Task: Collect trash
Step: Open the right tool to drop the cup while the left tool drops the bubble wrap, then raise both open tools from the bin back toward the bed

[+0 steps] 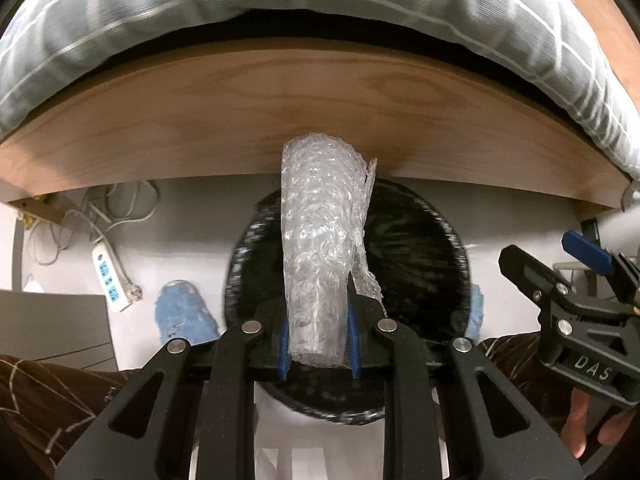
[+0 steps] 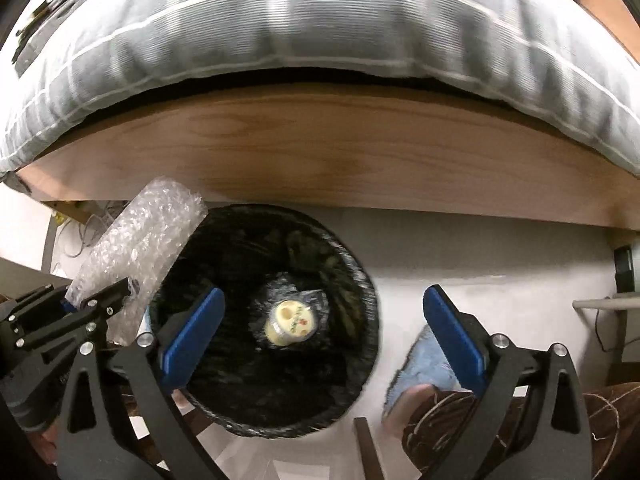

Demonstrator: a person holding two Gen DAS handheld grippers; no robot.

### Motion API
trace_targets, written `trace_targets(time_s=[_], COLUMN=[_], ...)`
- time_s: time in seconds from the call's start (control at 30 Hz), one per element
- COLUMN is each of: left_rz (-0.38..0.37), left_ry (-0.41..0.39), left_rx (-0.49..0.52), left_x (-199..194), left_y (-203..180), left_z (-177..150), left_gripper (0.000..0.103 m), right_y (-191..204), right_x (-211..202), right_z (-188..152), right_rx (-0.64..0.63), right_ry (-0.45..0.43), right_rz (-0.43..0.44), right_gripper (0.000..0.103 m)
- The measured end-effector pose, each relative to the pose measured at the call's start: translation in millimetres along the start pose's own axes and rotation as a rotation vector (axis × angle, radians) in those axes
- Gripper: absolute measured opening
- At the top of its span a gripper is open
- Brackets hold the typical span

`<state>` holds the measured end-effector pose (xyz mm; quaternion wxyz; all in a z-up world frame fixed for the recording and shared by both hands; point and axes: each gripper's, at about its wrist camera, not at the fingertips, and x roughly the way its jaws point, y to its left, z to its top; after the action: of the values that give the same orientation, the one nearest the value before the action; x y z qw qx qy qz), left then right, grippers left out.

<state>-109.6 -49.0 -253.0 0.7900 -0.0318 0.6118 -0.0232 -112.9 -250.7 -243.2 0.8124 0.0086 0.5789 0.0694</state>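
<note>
The left gripper (image 1: 318, 344), black with blue pads, is clamped on a rolled sheet of clear bubble wrap (image 1: 320, 248). The roll stands out past the fingertips, its lower end pinched between the pads and its far end reaching up across the bin's mouth toward the wooden board. Directly beneath it sits a round bin lined with a black plastic bag (image 1: 420, 248), standing on a pale grey floor (image 1: 180, 240).

The right gripper (image 2: 324, 332) is released, jaws spread wide with nothing between the pads. It hangs above the same bin (image 2: 224, 392); the left pad lies over the bin's near rim, the right pad over the floor beside it. At the bottom of the bin lies a small cream-coloured round container with a printed top (image 2: 290, 322), well below and apart from the pads.

A light brown wooden bed rail (image 2: 320, 152) runs just behind the bin, with grey checked bedding (image 2: 300, 20) above it. A white power strip (image 1: 108, 276) lies on the floor to the left, near a blue fuzzy slipper (image 1: 184, 312).
</note>
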Motion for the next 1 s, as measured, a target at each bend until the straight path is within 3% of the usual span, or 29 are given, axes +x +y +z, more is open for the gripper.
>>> trace_targets(time_s=[0.27, 0.57, 0.63, 0.73, 1.0], left_rz=[-0.031, -0.015, 0.021, 0.047, 0.072], left_ry=[0.019, -0.008, -0.011, -0.018, -0.087], left_rx=[0.072, 0.1, 0.104, 0.087, 0.067], left_x=[12, 13, 15, 16, -6], left_y=[-44, -58, -58, -52, -41], left_z=[0, 0, -2, -2, 2], left_gripper=[0.02, 0.026, 0.045, 0.062, 0.089], right_y=[-41, -55, -55, -52, -43], right_x=[-13, -23, -23, -18, -35], right_z=[-7, -5, -5, -8, -4], right_rx=[0.079, 0.095, 0.096, 0.082, 0.051], right_ry=[-0.017, -0.038, -0.038, -0.039, -0.084], right_rz=[-0.038, -0.061, -0.062, -0.057, -0.054], right_gripper=[0.095, 0.095, 0.095, 0.095, 0.095])
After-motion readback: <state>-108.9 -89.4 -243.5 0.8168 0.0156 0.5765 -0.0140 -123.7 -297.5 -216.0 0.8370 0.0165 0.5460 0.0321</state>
